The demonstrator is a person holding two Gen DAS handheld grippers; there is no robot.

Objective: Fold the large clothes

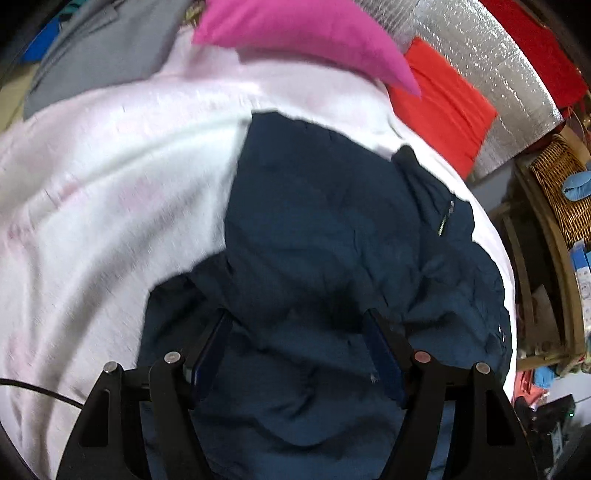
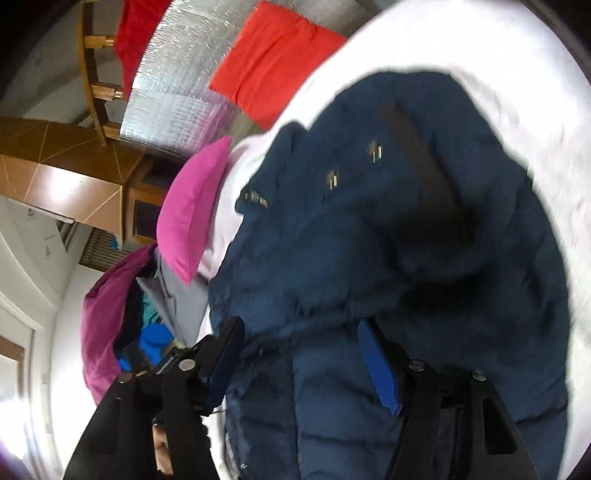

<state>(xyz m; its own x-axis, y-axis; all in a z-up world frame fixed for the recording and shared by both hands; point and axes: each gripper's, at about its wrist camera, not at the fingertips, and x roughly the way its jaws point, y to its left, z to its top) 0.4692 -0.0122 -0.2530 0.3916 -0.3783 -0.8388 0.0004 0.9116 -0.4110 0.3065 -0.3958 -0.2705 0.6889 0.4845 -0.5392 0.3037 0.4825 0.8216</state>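
Observation:
A navy padded jacket [image 1: 332, 229] lies crumpled on a white bed sheet [image 1: 110, 192], with a zip pocket toward its right side. My left gripper [image 1: 297, 325] hovers over the jacket's near part, its blue-padded fingers [image 1: 384, 354] wide apart and the fabric below them, not pinched. In the right wrist view the same jacket [image 2: 369, 236] fills the middle, showing metal snaps and a dark collar strip. My right gripper [image 2: 301, 339] stands open just above it; jacket fabric bulges between the fingers [image 2: 378, 363] without being pressed.
A pink pillow [image 1: 295, 33] and a red pillow [image 1: 439, 99] lie at the bed's far end against a silver foil panel [image 1: 491, 74]. Grey clothing [image 1: 92, 62] lies at the far left. A wicker basket [image 1: 557, 184] and wooden furniture stand right of the bed.

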